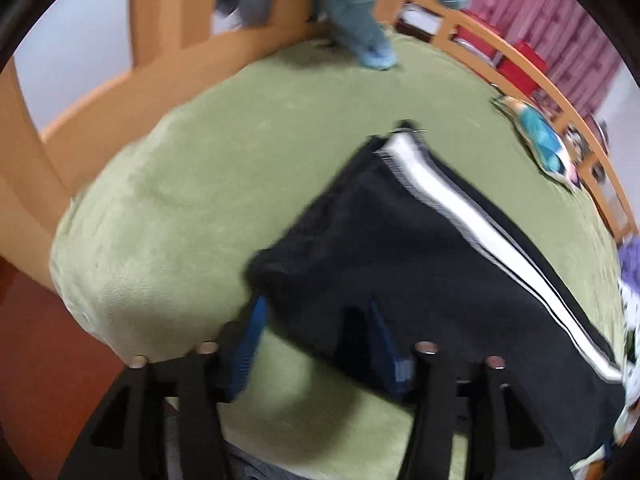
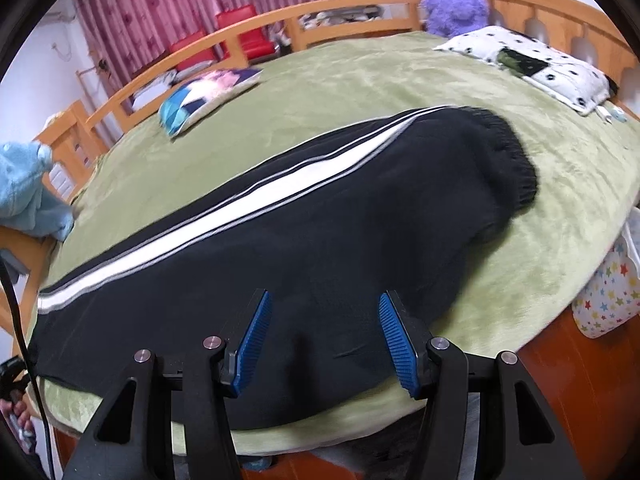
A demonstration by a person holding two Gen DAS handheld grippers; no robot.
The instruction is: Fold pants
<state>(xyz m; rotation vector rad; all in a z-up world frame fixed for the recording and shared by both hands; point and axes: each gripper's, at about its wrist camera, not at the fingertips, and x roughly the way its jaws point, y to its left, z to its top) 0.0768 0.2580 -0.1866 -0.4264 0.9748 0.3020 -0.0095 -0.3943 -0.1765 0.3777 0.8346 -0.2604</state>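
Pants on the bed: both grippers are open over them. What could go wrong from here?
The pants lie near the green blanket's front edge, so a pull toward you might drag them off. The left gripper straddles the leg end, and a shallow bite may catch only one layer. The right gripper might pinch blanket along with fabric.

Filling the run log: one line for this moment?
stage: pre-grasp | pants flat on bed | left gripper open at hem | right gripper open
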